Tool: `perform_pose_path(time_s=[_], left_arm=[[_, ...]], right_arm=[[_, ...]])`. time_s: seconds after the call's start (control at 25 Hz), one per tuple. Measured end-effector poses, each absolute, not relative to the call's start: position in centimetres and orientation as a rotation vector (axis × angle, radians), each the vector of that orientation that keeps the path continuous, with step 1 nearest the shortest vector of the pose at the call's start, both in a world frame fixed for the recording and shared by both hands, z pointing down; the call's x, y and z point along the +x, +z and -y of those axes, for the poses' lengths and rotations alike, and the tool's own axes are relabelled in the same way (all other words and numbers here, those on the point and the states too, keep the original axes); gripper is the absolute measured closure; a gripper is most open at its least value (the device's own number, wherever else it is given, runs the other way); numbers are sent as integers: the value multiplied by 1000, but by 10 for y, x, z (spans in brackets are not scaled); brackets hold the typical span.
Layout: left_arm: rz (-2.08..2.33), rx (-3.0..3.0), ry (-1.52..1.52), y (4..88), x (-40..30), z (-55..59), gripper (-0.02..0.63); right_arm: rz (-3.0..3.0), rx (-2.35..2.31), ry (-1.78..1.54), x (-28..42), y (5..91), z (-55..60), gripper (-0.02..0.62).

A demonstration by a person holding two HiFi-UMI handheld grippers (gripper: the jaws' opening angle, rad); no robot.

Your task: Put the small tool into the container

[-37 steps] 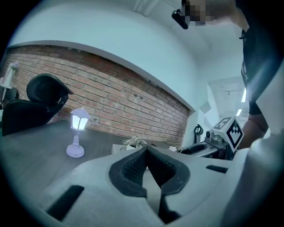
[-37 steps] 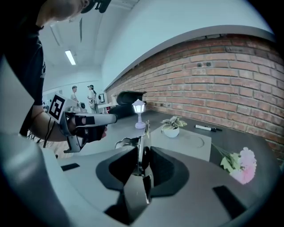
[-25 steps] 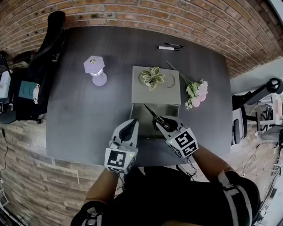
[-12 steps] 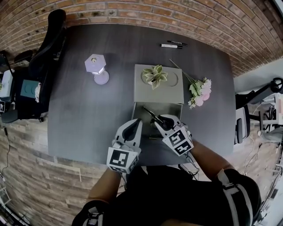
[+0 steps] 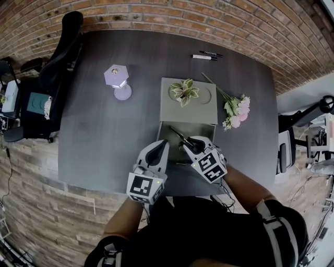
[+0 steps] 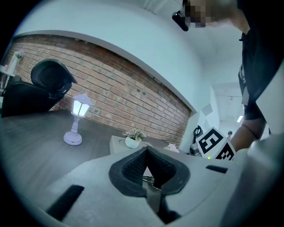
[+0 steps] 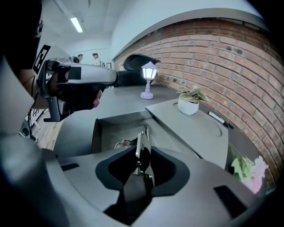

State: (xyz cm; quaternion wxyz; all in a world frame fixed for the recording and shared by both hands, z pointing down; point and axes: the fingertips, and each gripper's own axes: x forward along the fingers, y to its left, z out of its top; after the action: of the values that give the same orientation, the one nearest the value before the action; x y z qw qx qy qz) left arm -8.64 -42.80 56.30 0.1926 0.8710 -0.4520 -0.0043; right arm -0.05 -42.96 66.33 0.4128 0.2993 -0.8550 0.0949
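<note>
Brick wall [image 5: 156, 15] backs a dark grey table [image 5: 99, 141]. At the far left we note a black chair [image 5: 60, 47], then a lavender lamp [image 5: 119, 82] standing upright on the table. The left gripper [image 5: 161, 142] rests just beside the container's near left corner; its own view shows the jaws clenched tip to tip, with no object in them. The grey container [image 5: 202, 130] lies open at centre, and its lid [image 5: 201, 112] beyond it carries a small potted plant [image 5: 183, 91]. The right gripper [image 5: 191, 143] reaches over the open compartment. Its jaws are opening, with the small tool [image 5: 178, 135] pinched between the pads and pointing over the container's interior. Pink flowers [image 5: 235, 110] lie to the right, two pens [image 5: 206, 55] near the far edge.
</note>
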Motion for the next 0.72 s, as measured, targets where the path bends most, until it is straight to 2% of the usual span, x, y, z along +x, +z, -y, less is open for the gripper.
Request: perform_pose_path(time_s=[0.72], left_arm=[[1320, 2521, 36, 516, -86, 418, 597]], right_arm=[[2288, 783, 319, -2, 626, 422, 451]])
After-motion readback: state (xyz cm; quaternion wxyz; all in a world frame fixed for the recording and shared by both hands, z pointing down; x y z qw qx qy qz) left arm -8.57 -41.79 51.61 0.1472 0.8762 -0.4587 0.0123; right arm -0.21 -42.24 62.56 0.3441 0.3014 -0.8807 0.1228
